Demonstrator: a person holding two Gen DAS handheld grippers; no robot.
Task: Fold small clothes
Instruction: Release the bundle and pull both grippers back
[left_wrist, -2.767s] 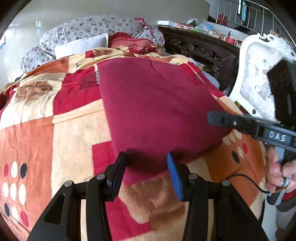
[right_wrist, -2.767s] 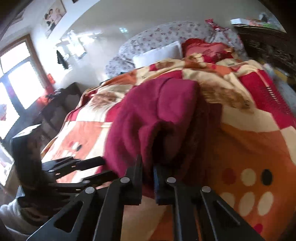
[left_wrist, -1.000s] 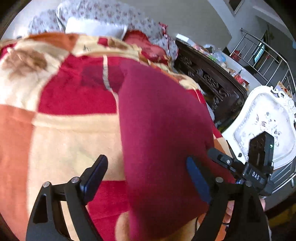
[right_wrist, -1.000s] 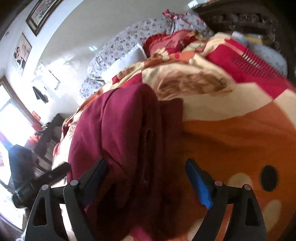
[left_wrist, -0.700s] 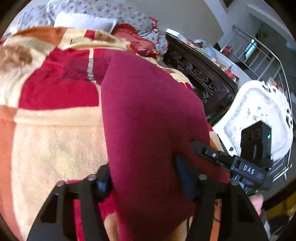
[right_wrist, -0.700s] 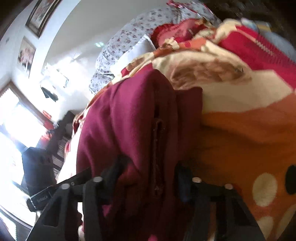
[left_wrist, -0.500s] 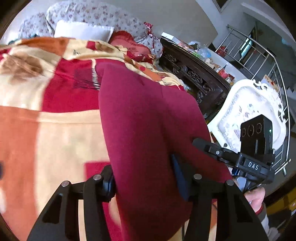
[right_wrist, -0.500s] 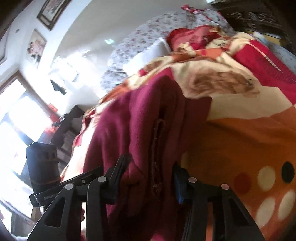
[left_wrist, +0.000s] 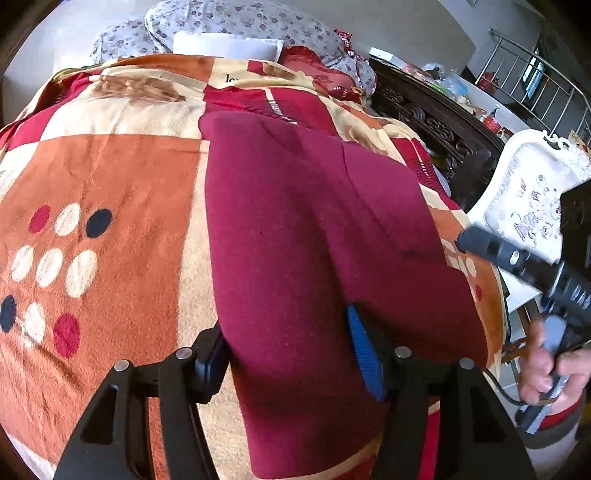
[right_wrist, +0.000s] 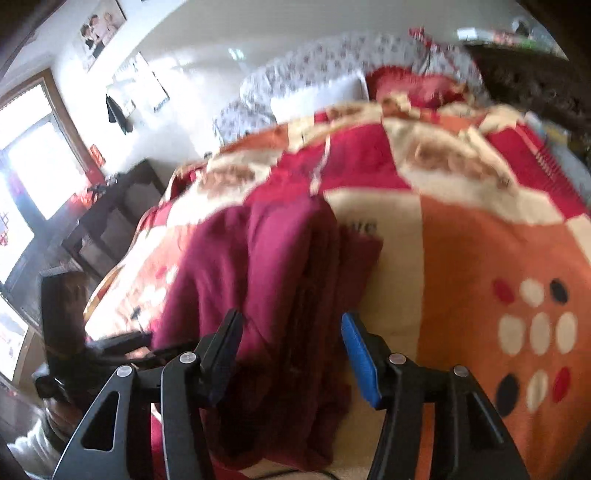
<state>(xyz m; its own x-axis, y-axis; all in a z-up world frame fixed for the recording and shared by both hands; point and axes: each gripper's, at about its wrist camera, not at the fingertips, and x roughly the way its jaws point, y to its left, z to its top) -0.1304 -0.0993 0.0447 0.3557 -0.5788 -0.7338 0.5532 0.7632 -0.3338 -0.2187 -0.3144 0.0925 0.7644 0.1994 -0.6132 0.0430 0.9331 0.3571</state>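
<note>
A dark red garment (left_wrist: 306, 236) lies folded in layers on the patterned blanket (left_wrist: 110, 177) of a bed. In the left wrist view my left gripper (left_wrist: 288, 350) is open, its fingers straddling the garment's near edge. In the right wrist view the same garment (right_wrist: 258, 280) lies as a thick stack, and my right gripper (right_wrist: 291, 350) is open with its fingers on either side of the near end. The right gripper also shows at the right of the left wrist view (left_wrist: 517, 258), beside the garment's right edge.
Pillows (left_wrist: 229, 40) lie at the head of the bed. A dark carved wooden headboard (left_wrist: 436, 122) and a white ornate chair (left_wrist: 528, 206) stand to the right. Dark furniture (right_wrist: 103, 229) stands left of the bed, under a bright window.
Both grippers closed on the garment's near end, carried it across the blanket, then opened. The garment now rests on the blanket and both grippers have drawn back a little.
</note>
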